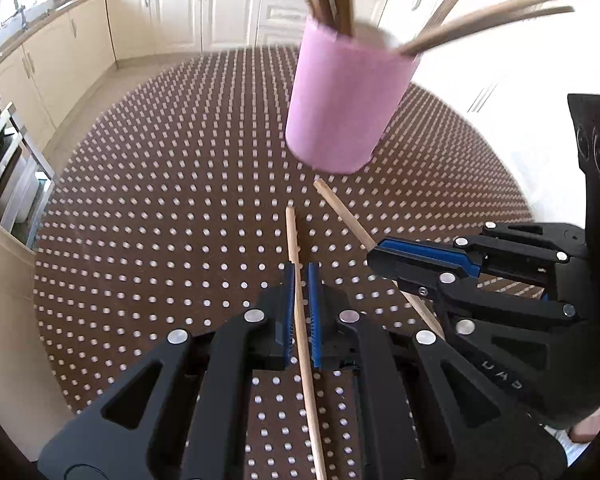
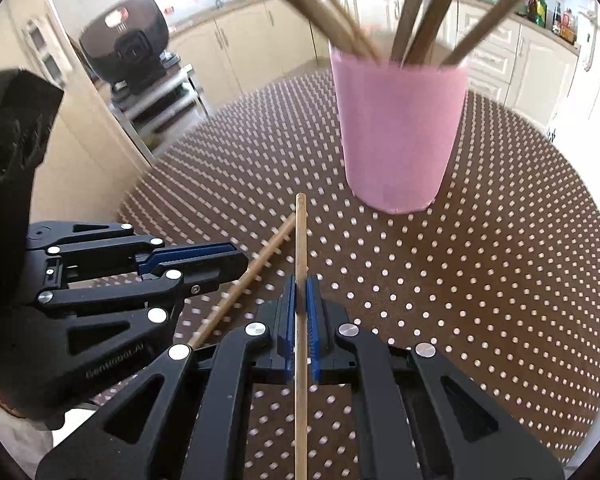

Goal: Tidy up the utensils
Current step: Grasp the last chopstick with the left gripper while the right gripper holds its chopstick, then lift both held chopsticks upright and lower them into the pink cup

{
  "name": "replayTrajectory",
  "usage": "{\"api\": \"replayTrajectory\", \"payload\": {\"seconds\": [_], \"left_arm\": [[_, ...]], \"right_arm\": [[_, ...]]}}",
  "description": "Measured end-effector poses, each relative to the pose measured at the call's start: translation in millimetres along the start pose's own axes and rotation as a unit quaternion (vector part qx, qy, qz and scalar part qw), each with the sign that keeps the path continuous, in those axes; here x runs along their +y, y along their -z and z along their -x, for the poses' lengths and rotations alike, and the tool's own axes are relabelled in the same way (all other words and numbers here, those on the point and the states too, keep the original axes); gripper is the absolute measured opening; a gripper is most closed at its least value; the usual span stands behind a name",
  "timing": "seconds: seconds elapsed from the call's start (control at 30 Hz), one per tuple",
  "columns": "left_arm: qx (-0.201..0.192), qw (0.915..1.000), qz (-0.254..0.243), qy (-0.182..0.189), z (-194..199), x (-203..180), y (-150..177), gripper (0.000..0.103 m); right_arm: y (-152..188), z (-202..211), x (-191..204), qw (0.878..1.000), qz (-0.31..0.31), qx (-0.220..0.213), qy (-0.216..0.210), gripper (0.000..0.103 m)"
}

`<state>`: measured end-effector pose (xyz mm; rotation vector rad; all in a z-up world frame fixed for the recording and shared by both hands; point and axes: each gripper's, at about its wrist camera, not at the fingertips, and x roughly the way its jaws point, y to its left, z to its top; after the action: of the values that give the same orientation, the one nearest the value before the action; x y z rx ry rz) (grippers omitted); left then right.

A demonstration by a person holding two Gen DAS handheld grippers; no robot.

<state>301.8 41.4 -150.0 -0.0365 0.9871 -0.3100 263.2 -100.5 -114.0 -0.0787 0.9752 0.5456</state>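
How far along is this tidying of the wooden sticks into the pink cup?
Done: the pink cylindrical cup on the brown dotted tablecloth already holds several wooden sticks. In hand: the left gripper is shut on one thin wooden stick, and the right gripper is shut on another, both tips short of the cup. Left: dropping these two in. No other loose sticks show on the cloth.

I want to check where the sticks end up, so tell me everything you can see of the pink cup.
The pink cup is a plain, matte, slightly tapered cylinder, wider at the rim, with no handle or print visible. It stands upright on the brown dotted table, ahead of both grippers, neither of which touches it. Several long wooden sticks stand in it, leaning against the rim and fanning outward. Its inside is hidden.
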Motion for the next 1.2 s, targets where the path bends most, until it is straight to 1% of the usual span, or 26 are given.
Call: {"api": "replayTrajectory", "payload": {"seconds": [0.07,0.13,0.2,0.27,0.37,0.4,0.43,0.47,0.5,0.67,0.7,0.73,0.8,0.87,0.9,0.93,1.0,1.1,1.2], "left_arm": [[-0.026,0.9997,-0.003,0.005,20,-2,1,0.006],[-0.041,0.9991,-0.009,0.009,36,-5,1,0.006],[-0.033,0.9993,-0.017,0.001,40,-8,1,0.006],[-0.024,0.9996,-0.012,-0.004,40,-8,2,0.006],[0.005,0.9999,-0.009,-0.006,31,-8,7,0.007],[0.011,0.9998,-0.011,-0.01,28,-12,8,0.014],[0.02,0.9996,-0.012,-0.016,25,-12,9,0.032],[0.025,0.9994,-0.008,-0.024,21,-10,11,0.038],[0.026,0.9992,-0.004,-0.031,20,-8,11,0.047],[0.048,0.9981,0.003,-0.037,1,1,13,0.046],[0.052,0.9978,0.004,-0.039,-4,1,12,0.044],[0.059,0.9975,0.004,-0.038,-10,1,11,0.034],[0.07,0.9968,0.007,-0.038,-18,-2,10,0.032],[0.066,0.9964,-0.004,-0.053,-20,-5,9,0.027],[0.067,0.9961,-0.009,-0.058,-21,-7,9,0.023],[0.066,0.9958,-0.012,-0.063,-21,-7,8,0.015],[0.06,0.9966,-0.006,-0.055,-20,-7,8,0.006],[0.038,0.9987,0.007,-0.033,-11,-5,9,0.006],[0.002,0.9999,0.007,-0.014,22,-5,12,0.006]], "right_arm": [[0,16,2,1.0,0.0,-0.023,-0.005,0.005],[-1,36,6,0.999,-0.004,-0.049,-0.021,0.005],[0,46,9,0.998,-0.003,-0.061,-0.017,0.005],[1,48,10,0.999,-0.003,-0.053,-0.011,0.005],[7,41,12,0.999,-0.007,-0.039,-0.005,0.005],[9,38,11,0.999,-0.009,-0.035,-0.003,0.005],[11,34,10,0.999,-0.013,-0.029,-0.002,0.005],[14,33,10,0.999,-0.017,-0.027,0.002,0.005],[15,30,7,0.999,-0.022,-0.024,0.003,0.005],[19,22,-6,0.999,-0.034,-0.014,0.0,0.005],[18,21,-8,0.999,-0.037,-0.014,-0.001,0.005],[18,20,-10,0.999,-0.039,-0.013,-0.002,0.005],[19,18,-12,0.999,-0.04,-0.012,-0.003,0.005],[18,15,-14,0.999,-0.041,-0.01,-0.005,0.005],[18,14,-16,0.999,-0.042,-0.01,-0.006,0.005],[18,14,-17,0.999,-0.043,-0.011,-0.007,0.005],[17,14,-17,0.999,-0.045,-0.016,-0.01,0.005],[16,18,-16,0.998,-0.045,-0.026,-0.025,0.005],[17,27,-11,0.998,-0.04,-0.039,-0.035,0.005]]}}
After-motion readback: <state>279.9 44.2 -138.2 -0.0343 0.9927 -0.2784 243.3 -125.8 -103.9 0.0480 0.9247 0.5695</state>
